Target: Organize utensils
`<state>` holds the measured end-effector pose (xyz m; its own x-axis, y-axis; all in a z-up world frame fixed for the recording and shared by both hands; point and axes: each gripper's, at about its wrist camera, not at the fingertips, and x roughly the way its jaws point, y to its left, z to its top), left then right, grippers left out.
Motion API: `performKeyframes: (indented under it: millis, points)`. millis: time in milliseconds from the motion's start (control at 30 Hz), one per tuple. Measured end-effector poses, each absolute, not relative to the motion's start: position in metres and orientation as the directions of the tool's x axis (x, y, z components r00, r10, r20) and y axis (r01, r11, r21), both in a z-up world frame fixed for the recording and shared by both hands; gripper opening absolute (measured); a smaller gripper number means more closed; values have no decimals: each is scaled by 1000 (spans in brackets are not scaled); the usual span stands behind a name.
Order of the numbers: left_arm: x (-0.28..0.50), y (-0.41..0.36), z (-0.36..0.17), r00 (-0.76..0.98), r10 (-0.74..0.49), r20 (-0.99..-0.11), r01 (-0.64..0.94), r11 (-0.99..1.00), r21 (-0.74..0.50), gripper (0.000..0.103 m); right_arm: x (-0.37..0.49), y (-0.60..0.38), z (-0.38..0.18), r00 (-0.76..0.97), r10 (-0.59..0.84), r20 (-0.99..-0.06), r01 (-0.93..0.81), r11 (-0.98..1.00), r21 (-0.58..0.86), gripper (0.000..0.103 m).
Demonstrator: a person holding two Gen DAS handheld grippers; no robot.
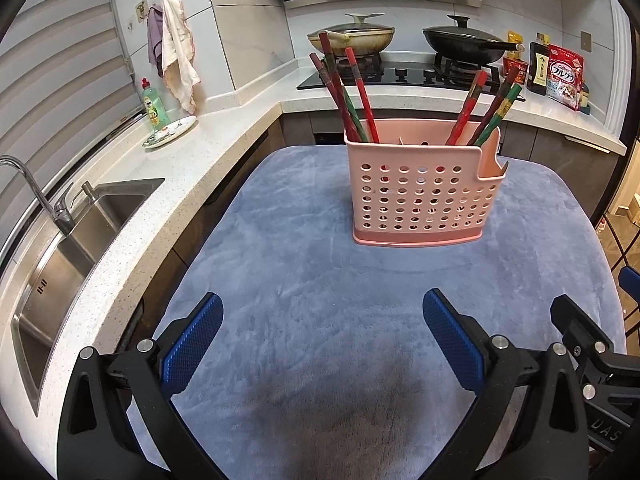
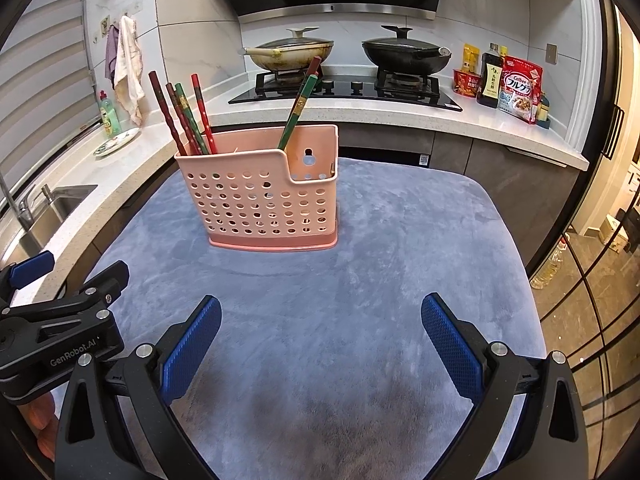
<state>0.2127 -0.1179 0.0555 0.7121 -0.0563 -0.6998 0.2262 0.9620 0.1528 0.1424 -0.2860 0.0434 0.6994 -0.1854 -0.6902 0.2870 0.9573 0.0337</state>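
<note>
A pink perforated utensil holder (image 1: 420, 196) (image 2: 264, 200) stands upright on the blue-grey plush cloth (image 1: 320, 280) (image 2: 360, 260). Several red and green chopsticks lean in it: one bunch (image 1: 348, 92) (image 2: 182, 114) at its left end, another (image 1: 486, 110) (image 2: 300, 104) at its right end. My left gripper (image 1: 322, 312) hovers open over the cloth, well short of the holder, with nothing between its blue pads (image 1: 192, 344). My right gripper (image 2: 320, 314) is open too and holds nothing; the left gripper's black body (image 2: 64, 320) shows at its left.
A steel sink (image 1: 68, 248) with a tap sits in the white counter at the left, with a dish soap bottle (image 1: 154, 104) and a plate (image 1: 170, 132). Two lidded pans (image 2: 292, 52) (image 2: 404, 54) stand on the hob behind. Food packets (image 2: 520, 88) stand at the right.
</note>
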Motion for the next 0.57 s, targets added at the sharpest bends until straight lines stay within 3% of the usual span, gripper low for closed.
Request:
performKeyframes:
  millis: [567]
  points:
    - [216,-117,57,718,-71,-692,243,958,153,96,145,-285,43,698,-187,-691,287,957,31,97]
